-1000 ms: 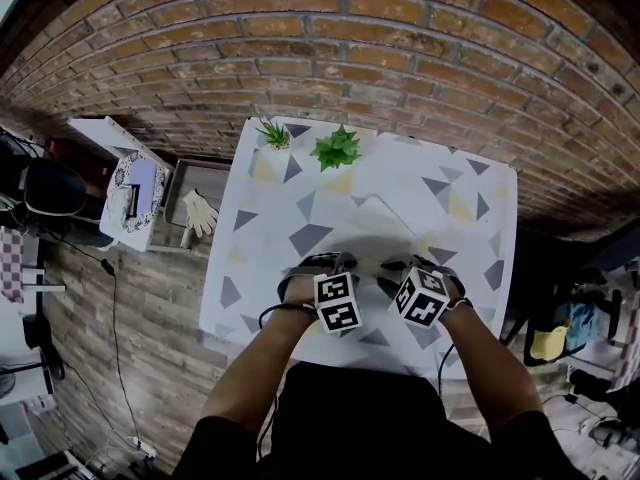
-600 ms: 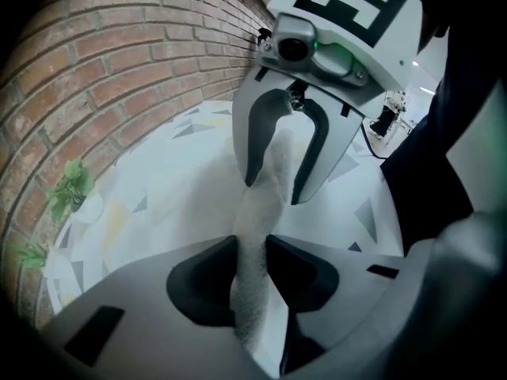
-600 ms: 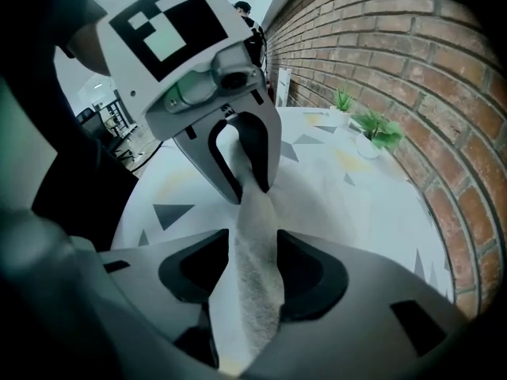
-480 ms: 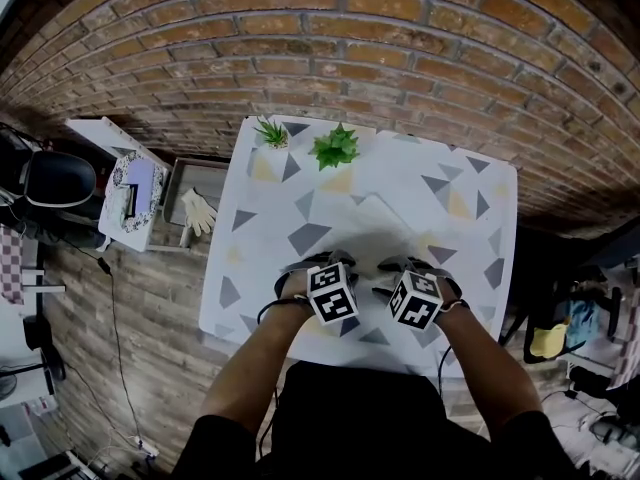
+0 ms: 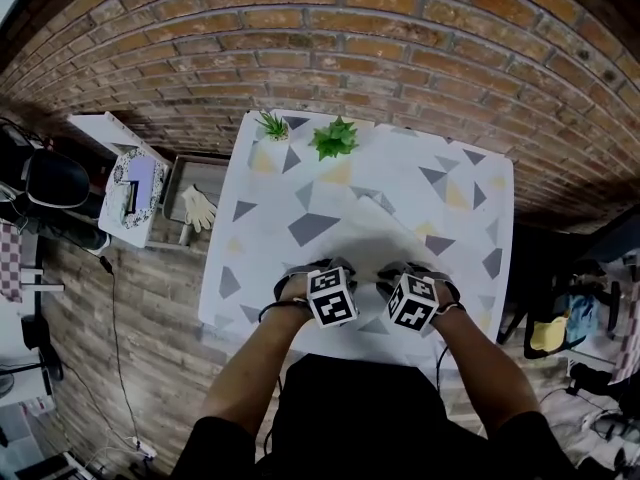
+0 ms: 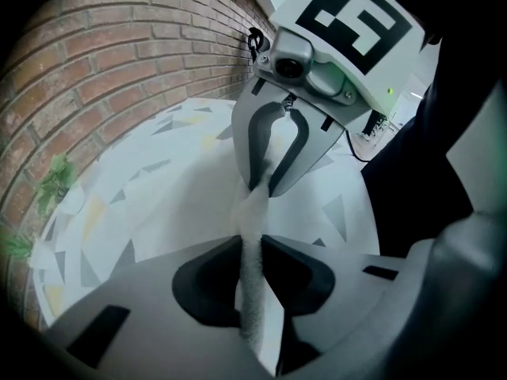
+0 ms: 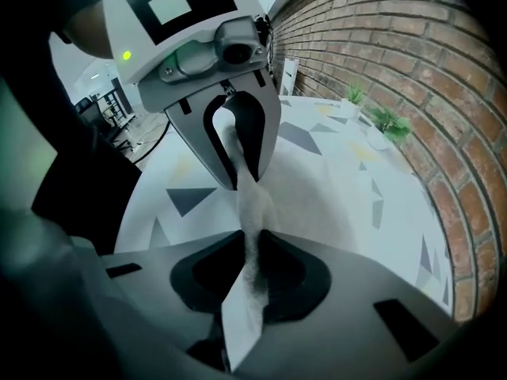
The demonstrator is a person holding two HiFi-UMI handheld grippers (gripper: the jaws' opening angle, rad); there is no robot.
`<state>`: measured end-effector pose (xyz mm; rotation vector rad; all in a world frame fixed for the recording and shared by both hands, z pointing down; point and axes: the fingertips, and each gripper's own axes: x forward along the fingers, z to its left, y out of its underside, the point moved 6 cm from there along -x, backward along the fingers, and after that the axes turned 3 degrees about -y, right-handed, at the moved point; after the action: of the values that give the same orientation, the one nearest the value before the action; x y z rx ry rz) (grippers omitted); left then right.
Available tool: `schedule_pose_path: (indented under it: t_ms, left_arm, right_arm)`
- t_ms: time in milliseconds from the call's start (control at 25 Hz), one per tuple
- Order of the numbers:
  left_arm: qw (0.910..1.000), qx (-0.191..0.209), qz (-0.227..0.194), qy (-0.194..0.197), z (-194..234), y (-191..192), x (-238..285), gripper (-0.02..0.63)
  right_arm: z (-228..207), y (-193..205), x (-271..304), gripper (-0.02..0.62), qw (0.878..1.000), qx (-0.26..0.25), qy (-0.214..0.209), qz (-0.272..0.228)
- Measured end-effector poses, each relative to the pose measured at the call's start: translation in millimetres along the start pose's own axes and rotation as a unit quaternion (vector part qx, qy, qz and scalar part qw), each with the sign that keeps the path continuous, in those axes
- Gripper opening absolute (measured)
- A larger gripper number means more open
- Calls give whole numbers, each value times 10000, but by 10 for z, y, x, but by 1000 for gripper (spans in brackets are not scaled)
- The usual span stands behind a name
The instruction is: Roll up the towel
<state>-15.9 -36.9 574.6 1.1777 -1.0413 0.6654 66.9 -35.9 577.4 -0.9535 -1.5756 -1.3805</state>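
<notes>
The white towel (image 5: 372, 236) lies flat on the patterned table (image 5: 262, 218), its near edge lifted by both grippers. My left gripper (image 5: 322, 271) is by the table's front edge, and its jaws are closing on a pinched fold of towel (image 6: 250, 291). My right gripper (image 5: 410, 273) is beside it, and its jaws are also closing on a fold of the same edge (image 7: 250, 279). In the left gripper view the right gripper (image 6: 268, 187) faces me, gripping towel. In the right gripper view the left gripper (image 7: 238, 182) faces me and does the same.
Two small potted plants (image 5: 337, 140) (image 5: 272, 128) stand at the table's far edge by the brick wall. On the floor to the left are a tray with a glove (image 5: 200, 210) and a white cabinet (image 5: 130, 183). Clutter (image 5: 560, 328) sits to the right.
Both grippers have shifted a little along the table's near edge. The right one has moved slightly left, toward the other. The towel's far part lies as before.
</notes>
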Motion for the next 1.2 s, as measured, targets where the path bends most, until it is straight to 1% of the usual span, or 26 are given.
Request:
schedule_pose_path:
  t_ms: [120, 240, 320, 400, 480, 600, 720, 1000, 1200]
  left_arm:
    - [9998, 34, 18, 183, -176, 25, 0, 80]
    - [9988, 79, 57, 489, -362, 56, -18, 78]
    - [9981, 113, 68, 594, -448, 72, -25, 78]
    - [9986, 191, 56, 494, -464, 71, -28, 80]
    - [9990, 349, 62, 267, -437, 60, -32, 93]
    - [9985, 537, 114, -58, -369, 56, -50, 164]
    - [9982, 535, 130, -234, -287, 54, -78, 187]
    - [9987, 412, 121, -272, -130, 66, -86, 207]
    - [9987, 367, 83, -330, 7, 47, -88, 209]
  right_arm:
    - [161, 46, -20, 69, 9997, 38, -244, 6]
    - [336, 92, -55, 66, 9975, 154, -686, -24]
    - [413, 115, -78, 66, 9956, 225, -913, -39]
    - [420, 115, -93, 66, 9950, 233, -966, -33]
    - [386, 102, -103, 66, 9952, 213, -953, 11]
    - [325, 78, -102, 66, 9949, 199, -979, 100]
    - [247, 65, -101, 69, 9948, 245, -982, 122]
    - [57, 8, -101, 87, 9948, 235, -973, 162]
    - [-104, -16, -102, 97, 9963, 260, -800, 154]
